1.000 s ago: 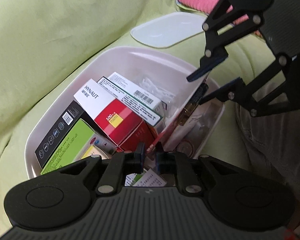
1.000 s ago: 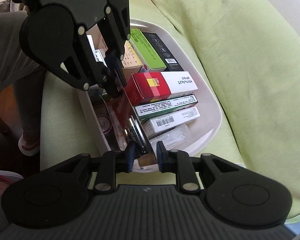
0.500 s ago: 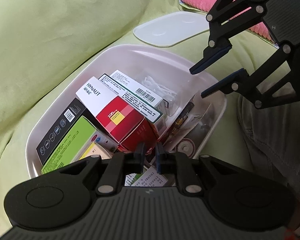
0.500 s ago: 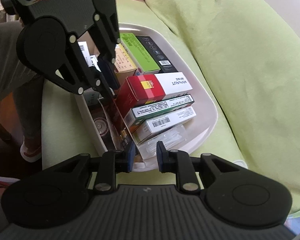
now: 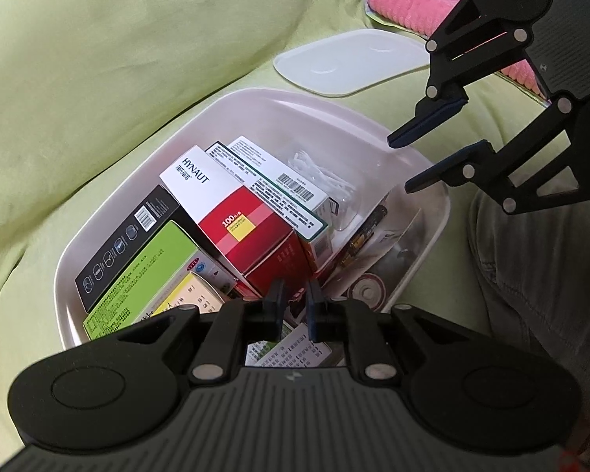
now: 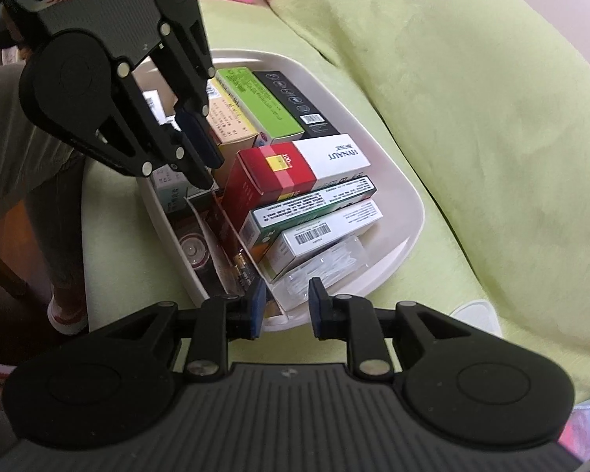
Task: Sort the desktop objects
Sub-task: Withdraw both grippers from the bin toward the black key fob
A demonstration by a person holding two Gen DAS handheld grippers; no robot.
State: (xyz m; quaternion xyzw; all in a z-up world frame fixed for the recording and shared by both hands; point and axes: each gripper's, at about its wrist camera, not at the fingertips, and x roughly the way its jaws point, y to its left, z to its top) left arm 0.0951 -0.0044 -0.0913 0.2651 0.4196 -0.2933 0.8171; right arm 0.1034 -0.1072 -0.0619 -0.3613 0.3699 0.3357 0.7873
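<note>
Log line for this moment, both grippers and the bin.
left gripper: open, empty, over bin | right gripper: open, empty, at bin edge | boxes: in bin | lid: off, beside bin

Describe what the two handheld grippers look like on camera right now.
Both match: a matte black ribbed body, two round black lobes and black linkage arms with silver pivot pins. The left gripper and right gripper each end in flat dark-blue finger pads. Seen from the left wrist view, the right gripper's linkage shows a thin red line. No cables show.
</note>
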